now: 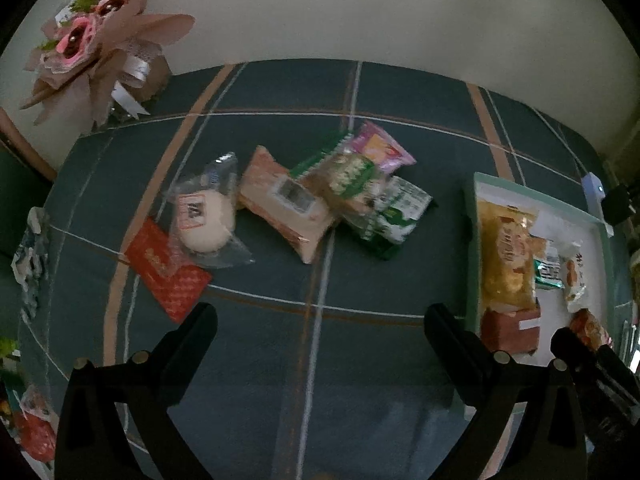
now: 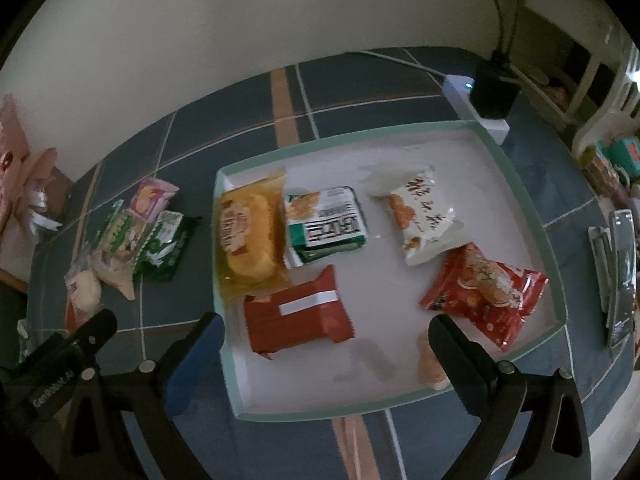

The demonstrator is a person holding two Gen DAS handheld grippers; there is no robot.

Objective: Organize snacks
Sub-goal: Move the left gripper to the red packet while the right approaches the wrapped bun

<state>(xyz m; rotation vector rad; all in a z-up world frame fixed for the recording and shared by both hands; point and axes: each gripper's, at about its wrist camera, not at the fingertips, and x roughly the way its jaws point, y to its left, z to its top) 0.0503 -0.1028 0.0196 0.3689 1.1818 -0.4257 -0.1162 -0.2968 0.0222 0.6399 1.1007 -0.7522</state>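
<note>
Here my tray [image 2: 520, 184] near the bench's right edge holds five packets; both claws, left [image 1: 320, 320] and right [image 2: 326, 330], gape empty.

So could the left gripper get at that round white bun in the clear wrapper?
Probably yes. The left gripper is open and empty, and the bun lies on top of the red packet with bare tablecloth between.

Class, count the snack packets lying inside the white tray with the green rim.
5: yellow cake packet at the left wall, green-and-white packet beside it, dark red packet in front, white-and-orange packet toward the back, and bright red packet at right.
</note>
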